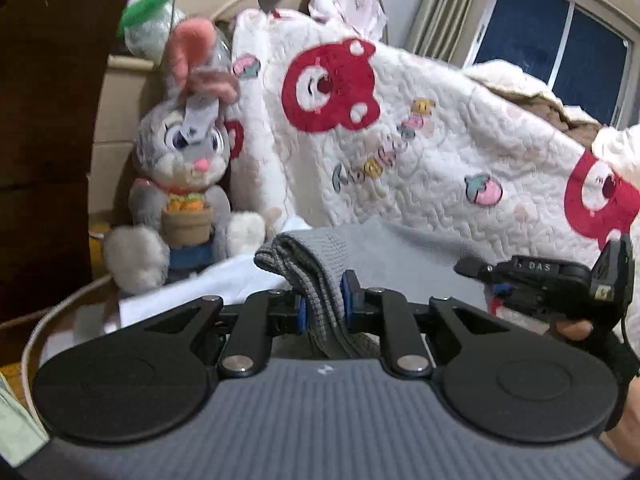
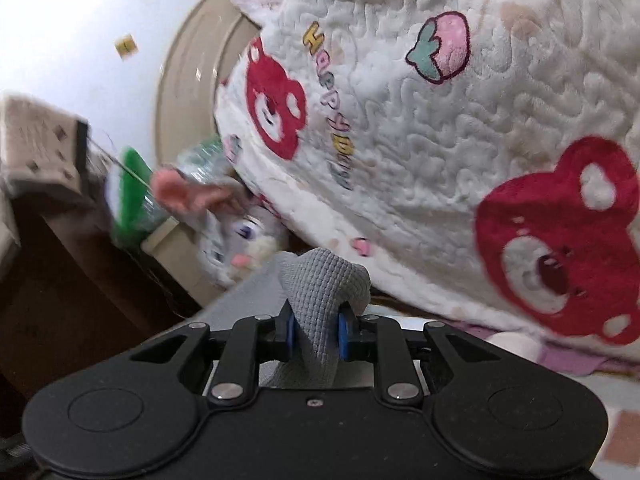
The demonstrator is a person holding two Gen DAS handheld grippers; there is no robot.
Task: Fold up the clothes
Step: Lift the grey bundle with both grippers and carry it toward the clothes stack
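Observation:
A grey knitted garment (image 1: 384, 256) lies spread in front of me on the bed. My left gripper (image 1: 323, 310) is shut on a bunched, ribbed edge of it, the cloth squeezed between the blue pads. In the right wrist view the same grey garment (image 2: 324, 280) rises in a fold between the blue pads of my right gripper (image 2: 316, 334), which is shut on it. My right gripper (image 1: 548, 280) also shows at the right of the left wrist view, held by a hand (image 1: 572, 326), level with the far edge of the cloth.
A white quilted blanket (image 1: 420, 128) with red bear patches is heaped behind the garment. A grey plush rabbit (image 1: 188, 184) sits at the left against cardboard boxes (image 1: 116, 120). White cloth (image 1: 224, 284) lies under the garment. A window (image 1: 560, 36) is at the back right.

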